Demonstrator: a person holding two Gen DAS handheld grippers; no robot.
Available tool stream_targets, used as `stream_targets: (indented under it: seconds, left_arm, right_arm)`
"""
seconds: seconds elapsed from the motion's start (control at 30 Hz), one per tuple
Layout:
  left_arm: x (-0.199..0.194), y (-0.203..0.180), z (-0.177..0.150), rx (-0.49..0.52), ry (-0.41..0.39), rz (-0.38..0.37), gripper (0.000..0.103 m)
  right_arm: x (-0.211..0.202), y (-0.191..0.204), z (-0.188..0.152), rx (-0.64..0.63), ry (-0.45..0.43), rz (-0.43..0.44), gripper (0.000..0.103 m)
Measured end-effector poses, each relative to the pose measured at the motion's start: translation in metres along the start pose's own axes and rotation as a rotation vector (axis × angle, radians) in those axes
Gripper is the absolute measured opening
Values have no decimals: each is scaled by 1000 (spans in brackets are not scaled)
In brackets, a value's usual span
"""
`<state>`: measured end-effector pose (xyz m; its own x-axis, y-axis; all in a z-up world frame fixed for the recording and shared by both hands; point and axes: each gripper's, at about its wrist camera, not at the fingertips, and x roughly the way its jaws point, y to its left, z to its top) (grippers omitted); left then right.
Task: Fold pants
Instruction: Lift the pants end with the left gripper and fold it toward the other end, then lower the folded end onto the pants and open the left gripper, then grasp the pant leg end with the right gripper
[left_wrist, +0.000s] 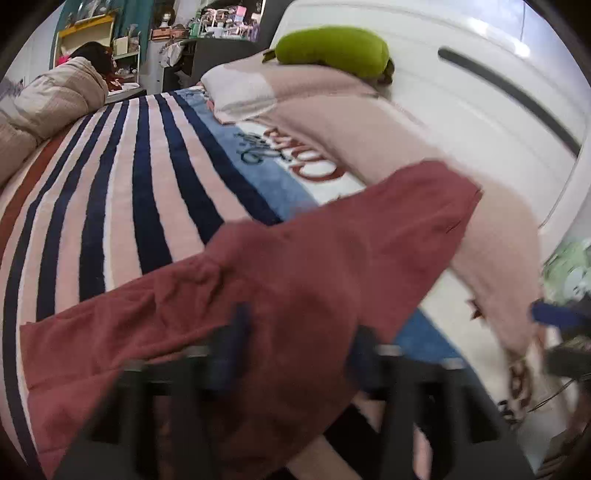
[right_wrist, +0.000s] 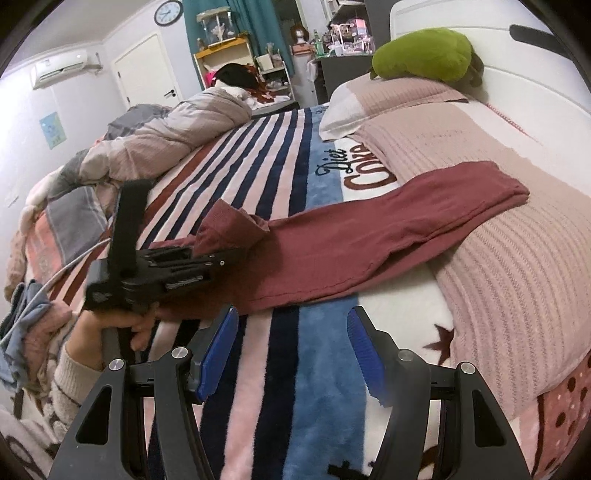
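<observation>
Bedroom: cluttered shelves, a wall clock (right_wrist: 168, 12) and a white door (right_wrist: 147, 70) stand at the far end.
Bed surface: striped blanket (right_wrist: 258, 155) in pink, navy and dark red, with a blue band and lettering near the pillows.
Pants: dark red pants (right_wrist: 369, 240) lie lengthwise across the blanket, one end resting up on the pink knitted pillow (right_wrist: 517, 277), the other end bunched into a raised fold beside the left gripper.
Left gripper (left_wrist: 295, 332): blurred in its own view; its blue pads are spread apart with the pants fabric lying under and between them, not pinched. From the right wrist view a hand (right_wrist: 122, 325) in a knit sleeve holds its handle.
Right gripper (right_wrist: 291, 350): jaws spread, nothing between them, hovering over the blanket just short of the pants' near edge.
Pillows: a green plush (right_wrist: 424, 55) sits on the farther pillow against the white headboard (right_wrist: 535, 74).
Left edge: a rumpled quilt (right_wrist: 166, 136) is heaped along the bed.
</observation>
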<state>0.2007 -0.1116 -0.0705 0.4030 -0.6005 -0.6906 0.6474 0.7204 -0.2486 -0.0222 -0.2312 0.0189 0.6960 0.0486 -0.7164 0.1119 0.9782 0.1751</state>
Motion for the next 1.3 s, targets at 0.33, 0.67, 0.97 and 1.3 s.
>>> stream_targets:
  seconds: [0.33,0.67,0.97,1.3]
  left_arm:
    - [-123,75,4,-132,-294,161,77]
    - [-101,172,-25,-412,-179,361,77]
    - [-78,162,-24,-389,-131,381,77]
    - [-67,154,-22,-362,-110,359,77]
  right_arm:
    - [52,12,12,-3,54,36,65]
    - [148,38,59,-65,80,102,65]
    - [227,46,78,-116,179,153,61]
    - [205,23,92,-117,82,88,9]
